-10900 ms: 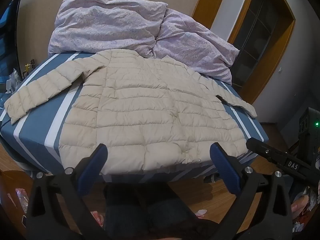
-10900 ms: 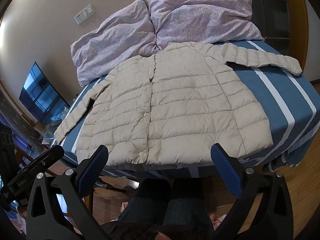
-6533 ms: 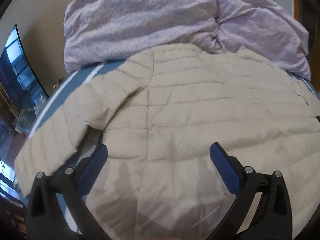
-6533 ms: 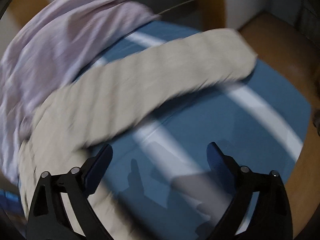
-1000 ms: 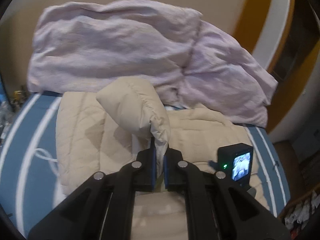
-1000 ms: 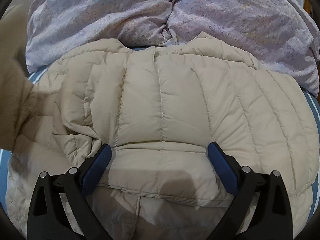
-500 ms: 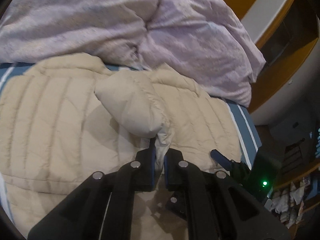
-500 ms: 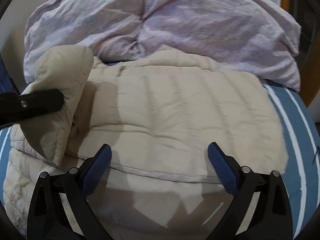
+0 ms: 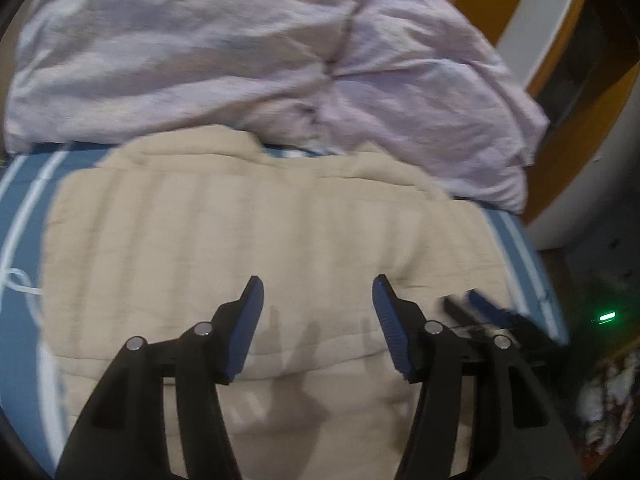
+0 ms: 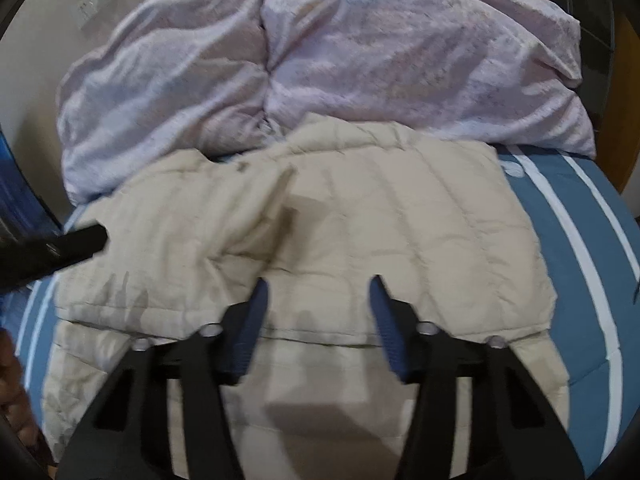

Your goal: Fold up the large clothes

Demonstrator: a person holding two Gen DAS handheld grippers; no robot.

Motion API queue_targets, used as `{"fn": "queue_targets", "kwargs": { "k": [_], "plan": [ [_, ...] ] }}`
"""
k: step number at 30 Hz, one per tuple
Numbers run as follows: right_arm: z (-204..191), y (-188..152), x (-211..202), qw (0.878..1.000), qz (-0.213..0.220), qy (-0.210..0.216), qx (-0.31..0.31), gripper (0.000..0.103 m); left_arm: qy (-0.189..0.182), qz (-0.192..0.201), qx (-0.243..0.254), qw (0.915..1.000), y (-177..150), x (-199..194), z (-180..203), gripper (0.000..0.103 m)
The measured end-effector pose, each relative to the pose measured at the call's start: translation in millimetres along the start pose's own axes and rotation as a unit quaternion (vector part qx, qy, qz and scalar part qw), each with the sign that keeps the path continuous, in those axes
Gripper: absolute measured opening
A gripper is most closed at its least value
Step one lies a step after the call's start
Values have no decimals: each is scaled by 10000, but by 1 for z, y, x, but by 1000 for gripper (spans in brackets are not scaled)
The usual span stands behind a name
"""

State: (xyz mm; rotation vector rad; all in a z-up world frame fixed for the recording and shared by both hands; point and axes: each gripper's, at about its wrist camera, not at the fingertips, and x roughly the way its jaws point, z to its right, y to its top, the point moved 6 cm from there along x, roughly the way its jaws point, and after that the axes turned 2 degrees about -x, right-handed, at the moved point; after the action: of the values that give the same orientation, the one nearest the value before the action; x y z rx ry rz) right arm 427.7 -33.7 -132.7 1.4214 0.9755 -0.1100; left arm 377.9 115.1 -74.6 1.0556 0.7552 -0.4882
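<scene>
Tongs (image 9: 318, 320) (image 10: 318, 316) parted, seemingly hovering — jacket (image 9: 240, 240) beneath

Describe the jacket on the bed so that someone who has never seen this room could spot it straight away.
Start at the bed with the blue, white-striped sheet. At its far end lies a rumpled lilac duvet; just in front of that is the jacket, a flat rectangle with its sleeves folded in. It is the only beige, quilted, puffy thing there.

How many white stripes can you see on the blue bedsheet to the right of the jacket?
2: in the right wrist view, a wide white stripe beside the beige quilted jacket, and a thinner white stripe farther right on the blue bedsheet. Others may be hidden.
</scene>
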Motion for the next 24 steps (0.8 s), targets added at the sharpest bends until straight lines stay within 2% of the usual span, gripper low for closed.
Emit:
{"fn": "queue_targets", "kwargs": {
  "k": [4, 8, 10, 14, 18, 21, 24],
  "plan": [
    [-24, 7, -1, 9996, 127, 162, -216, 31, 670, 85, 79, 9977, -3, 0, -37, 57],
    [-51, 13, -1, 9979, 284, 259, -528, 30, 1162, 210, 254, 9927, -6, -2, -59, 59],
    [-62, 16, 3, 9964, 343, 255, -727, 30, 1344, 307, 316, 9899, -6, -3, -67, 63],
    [-67, 11, 29, 9958, 104, 83, -905, 29, 1502, 356, 282, 9876, -6, 2, -78, 64],
    [-51, -3, 55, 9965, -261, -123, -787, 27, 1601, 283, 166, 9865, -11, 15, -90, 64],
    [-39, -9, 64, 9977, -452, -27, -511, 26, 1656, 233, 99, 9859, -16, 27, -101, 65],
    [-34, -12, 67, 9980, -498, 84, -373, 26, 1657, 282, 52, 9858, -20, 34, -108, 71]
  ]
}}
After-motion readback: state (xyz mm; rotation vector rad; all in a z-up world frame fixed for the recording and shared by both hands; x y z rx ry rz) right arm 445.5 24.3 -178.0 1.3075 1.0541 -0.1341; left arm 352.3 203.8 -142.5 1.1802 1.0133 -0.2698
